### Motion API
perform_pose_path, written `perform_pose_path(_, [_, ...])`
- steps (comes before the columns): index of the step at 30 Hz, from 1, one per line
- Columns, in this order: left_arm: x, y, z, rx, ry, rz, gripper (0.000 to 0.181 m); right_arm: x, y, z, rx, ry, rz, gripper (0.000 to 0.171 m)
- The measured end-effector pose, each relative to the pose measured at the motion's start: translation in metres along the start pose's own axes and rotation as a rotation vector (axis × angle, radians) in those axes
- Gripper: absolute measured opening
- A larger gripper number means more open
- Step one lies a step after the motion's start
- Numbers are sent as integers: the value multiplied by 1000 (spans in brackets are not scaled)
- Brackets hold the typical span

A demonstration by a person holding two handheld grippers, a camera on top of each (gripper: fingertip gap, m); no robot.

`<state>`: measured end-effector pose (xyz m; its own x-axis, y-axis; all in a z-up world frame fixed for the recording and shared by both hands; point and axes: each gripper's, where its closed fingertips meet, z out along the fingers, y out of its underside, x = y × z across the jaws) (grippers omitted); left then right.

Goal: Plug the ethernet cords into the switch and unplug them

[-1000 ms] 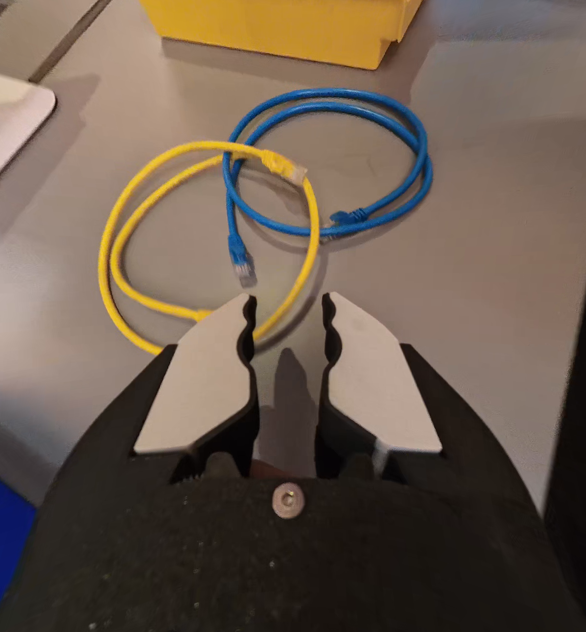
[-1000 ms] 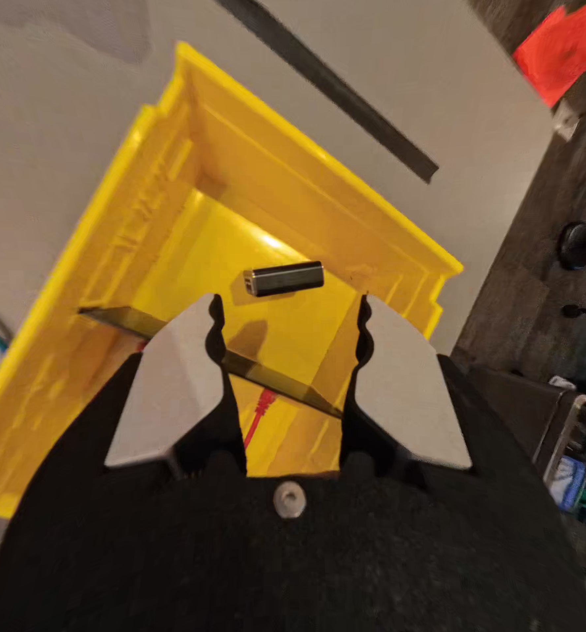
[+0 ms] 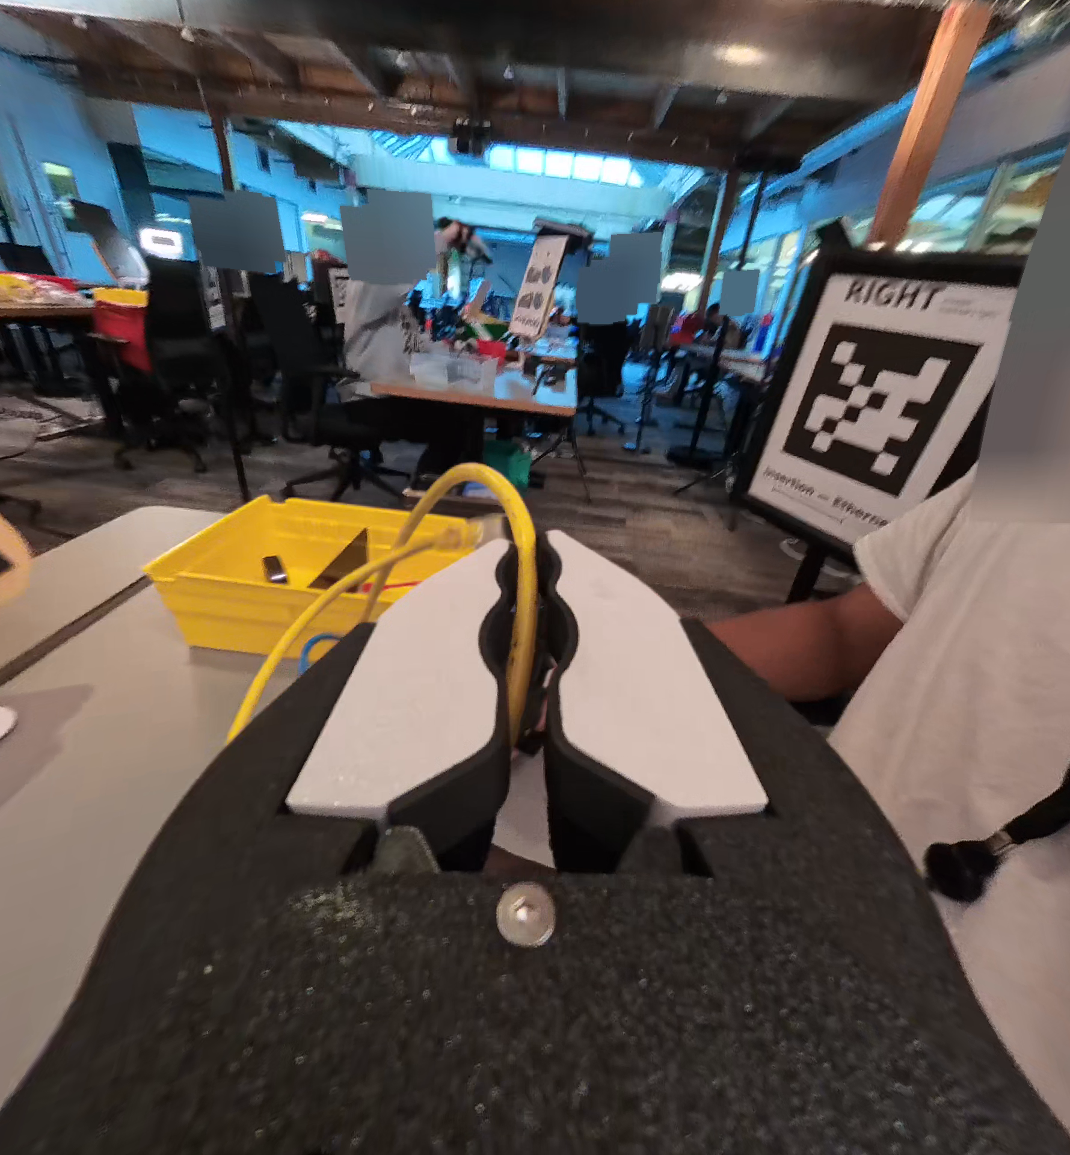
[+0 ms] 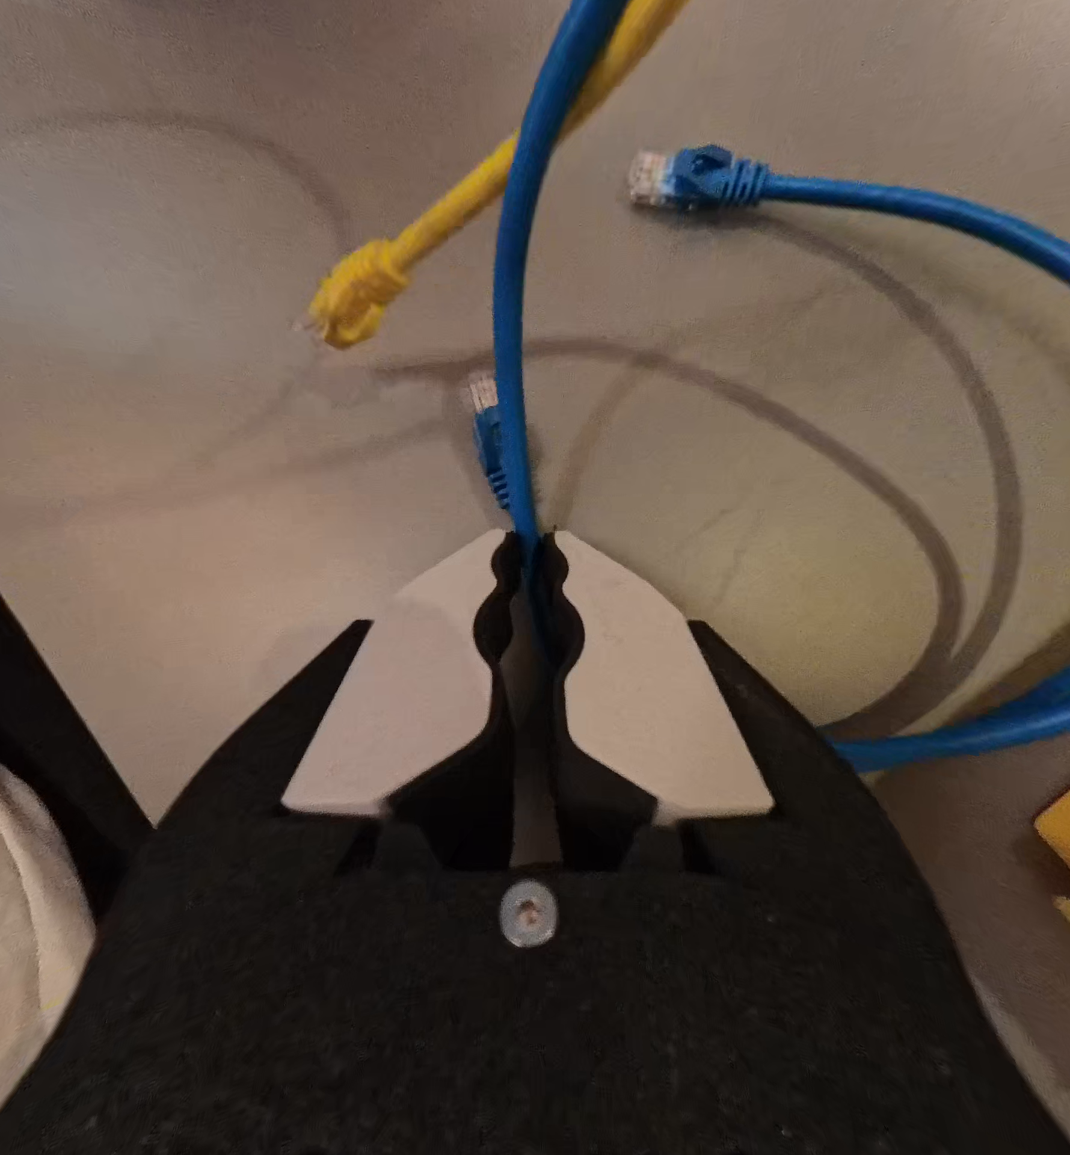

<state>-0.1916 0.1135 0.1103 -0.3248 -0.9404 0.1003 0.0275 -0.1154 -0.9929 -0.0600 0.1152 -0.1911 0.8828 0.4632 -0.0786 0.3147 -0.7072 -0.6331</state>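
Pinching the yellow cord point(image 3: 525, 600), the left gripper point(image 3: 529, 544) is lifted above the worktop point(image 3: 70, 781); the cord arches up out of the pressed-together fingers and drops back toward the yellow bin point(image 3: 232, 600) at the far left. A small dark block point(image 3: 275, 569) lies inside the bin. The right gripper point(image 4: 531, 539) pinches the blue cord point(image 4: 513, 312) at its fingertips, pointing down at the worktop. One blue plug point(image 4: 688, 182) lies on the worktop at the far right; a second blue plug point(image 4: 487, 431) sits just beyond the fingertips. The yellow plug point(image 4: 357, 297) is at the far left; whether it touches the worktop cannot be told.
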Motion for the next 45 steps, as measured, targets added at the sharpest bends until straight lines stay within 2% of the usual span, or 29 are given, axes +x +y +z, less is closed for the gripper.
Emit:
perform_pose_path(2, [-2, 1, -1, -38, -41, 41, 5, 0, -1, 0, 4, 13, -24, 11])
perform_pose_path(4, [1, 5, 3, -34, -23, 22, 5, -5, -14, -6, 65, -14, -39, 29])
perform_pose_path(5, [0, 7, 6, -29, -20, 9, 5, -10, -28, -14, 147, -41, -37, 39])
perform_pose_path(8, [-4, 11, 10, -31, -21, -18, 5, -24, -81, -50, 447, -125, 1, 45])
perform_pose_path(12, [-7, 16, 12, -25, -19, -52, 5, -20, -117, -75, 612, -177, 90, 50])
perform_pose_path(15, [-7, 17, 13, -17, -3, -74, 5, -13, -125, -72, 642, -238, 143, 47])
perform_pose_path(16, [-7, 18, 14, -17, -2, -77, 5, -11, -126, -69, 640, -259, 152, 40])
perform_pose_path(18, [-10, 21, 14, -31, -16, -76, 5, -8, -121, -61, 601, -282, 144, 10])
perform_pose_path(19, [-13, 24, 14, -50, -38, -71, 5, -6, -116, -56, 561, -272, 124, 2])
perform_pose_path(20, [-18, 29, 13, -79, -66, -63, 5, 2, -112, -53, 532, -220, 102, 2])
perform_pose_path(23, [-39, 47, 5, -194, -176, -21, 5, 36, -114, -67, 516, 99, -44, 2])
perform_pose_path(25, [-45, 53, 1, -222, -189, -37, 5, 49, -129, -92, 561, 256, -146, 2])
perform_pose_path(28, [-54, 61, -3, -247, -202, -83, 5, 60, -158, -132, 631, 394, -226, 1])
perform_pose_path(31, [-64, 78, -7, -320, -232, -102, 5, 86, -182, -169, 627, 667, -348, 1])
perform_pose_path(36, [-74, 101, -8, -420, -270, -98, 5, 111, -206, -186, 524, 1024, -576, 1])
perform_pose_path(37, [-76, 106, -9, -457, -285, -76, 5, 112, -207, -176, 473, 1039, -640, 1])
perform_pose_path(39, [-80, 112, -11, -495, -325, -36, 5, 117, -187, -123, 241, 827, -695, 2])
perform_pose_path(40, [-81, 114, -11, -504, -330, -37, 5, 127, -183, -119, 193, 849, -692, 2])
perform_pose_path(43, [-77, 115, -5, -478, -293, -72, 5, 125, -213, -168, 356, 1080, -784, 1])
perform_pose_path(44, [-74, 116, -2, -466, -272, -81, 5, 113, -221, -175, 398, 1051, -803, 1])
perform_pose_path(45, [-72, 116, 0, -453, -256, -85, 5, 102, -225, -171, 416, 939, -782, 1])
